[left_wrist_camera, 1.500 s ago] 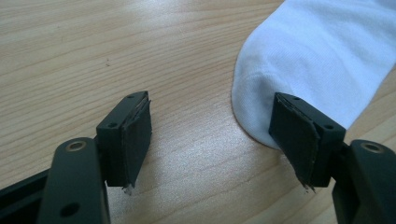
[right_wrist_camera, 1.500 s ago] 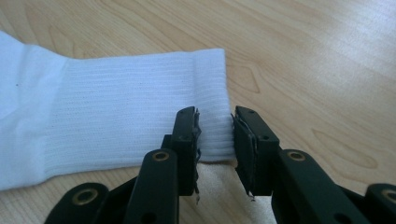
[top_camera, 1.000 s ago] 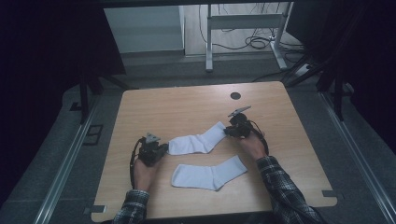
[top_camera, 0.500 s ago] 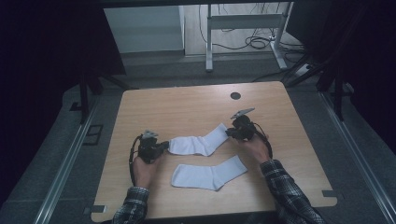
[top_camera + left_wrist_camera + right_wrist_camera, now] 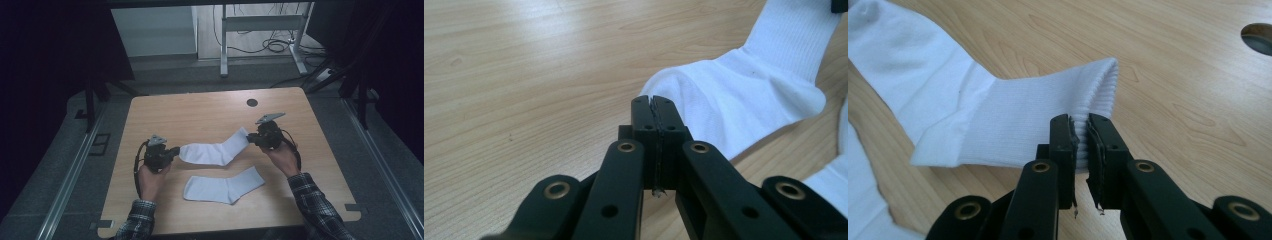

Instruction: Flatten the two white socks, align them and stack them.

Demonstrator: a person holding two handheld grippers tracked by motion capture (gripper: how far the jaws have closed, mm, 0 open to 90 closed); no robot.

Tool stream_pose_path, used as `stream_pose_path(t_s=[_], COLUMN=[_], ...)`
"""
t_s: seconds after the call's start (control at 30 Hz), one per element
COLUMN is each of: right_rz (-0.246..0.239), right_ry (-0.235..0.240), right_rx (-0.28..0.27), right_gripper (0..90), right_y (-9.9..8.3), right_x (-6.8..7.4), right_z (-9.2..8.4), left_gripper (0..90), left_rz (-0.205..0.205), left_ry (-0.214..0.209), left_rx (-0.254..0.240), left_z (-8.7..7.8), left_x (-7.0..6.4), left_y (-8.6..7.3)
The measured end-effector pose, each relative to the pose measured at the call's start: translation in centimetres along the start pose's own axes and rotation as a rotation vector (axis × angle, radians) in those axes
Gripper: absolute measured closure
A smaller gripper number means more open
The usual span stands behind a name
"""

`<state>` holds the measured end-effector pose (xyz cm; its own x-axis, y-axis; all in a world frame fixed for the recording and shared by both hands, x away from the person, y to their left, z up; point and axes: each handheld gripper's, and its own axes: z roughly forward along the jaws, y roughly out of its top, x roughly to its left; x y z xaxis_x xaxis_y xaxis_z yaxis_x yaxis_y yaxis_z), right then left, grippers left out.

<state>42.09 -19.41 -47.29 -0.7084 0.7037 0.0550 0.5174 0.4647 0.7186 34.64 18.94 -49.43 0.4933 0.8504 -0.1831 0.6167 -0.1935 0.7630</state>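
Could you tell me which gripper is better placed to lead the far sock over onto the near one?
Right. The right gripper is clamped on the far sock at its cuff, directly behind the near sock; the left gripper pinches the toe, off to the side.

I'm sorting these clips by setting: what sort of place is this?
Probably a lab or workshop set up for recording. A bare wooden table stands on grey floor inside metal rails, with loose cables behind, and handheld grippers work two white socks.

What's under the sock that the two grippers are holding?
Bare wooden table shows around the held sock, pinched by the left gripper and right gripper. The sock covers what lies directly beneath.
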Motion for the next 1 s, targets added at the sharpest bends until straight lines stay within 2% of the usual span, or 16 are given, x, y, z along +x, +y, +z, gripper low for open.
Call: stream_pose_path(t_s=[0.27, 0.57, 0.77, 1.0], right_rz=[-0.022, -0.044, -0.070, -0.087], right_ry=[0.011, 0.030, 0.045, 0.061], right_rx=[-0.008, -0.018, -0.024, -0.022], right_gripper=[80.3, 80.3, 80.3, 80.2], right_y=[-0.4, -1.4, -2.3, -3.5], right_x=[0.5, 1.5, 2.4, 3.6], right_z=[-2.3, -4.5, -5.7, -6.7], left_gripper=[90.0, 90.0, 90.0, 90.0], left_rz=[0.028, 0.063, 0.086, 0.089], left_ry=[-0.016, -0.036, -0.038, -0.058], left_rx=[-0.005, 0.002, 0.006, 0.008], left_z=[-1.6, -3.2, -4.1, -4.9], left_x=[-1.0, -2.4, -3.2, -3.8], left_y=[0.3, -0.2, -0.9, -2.2])
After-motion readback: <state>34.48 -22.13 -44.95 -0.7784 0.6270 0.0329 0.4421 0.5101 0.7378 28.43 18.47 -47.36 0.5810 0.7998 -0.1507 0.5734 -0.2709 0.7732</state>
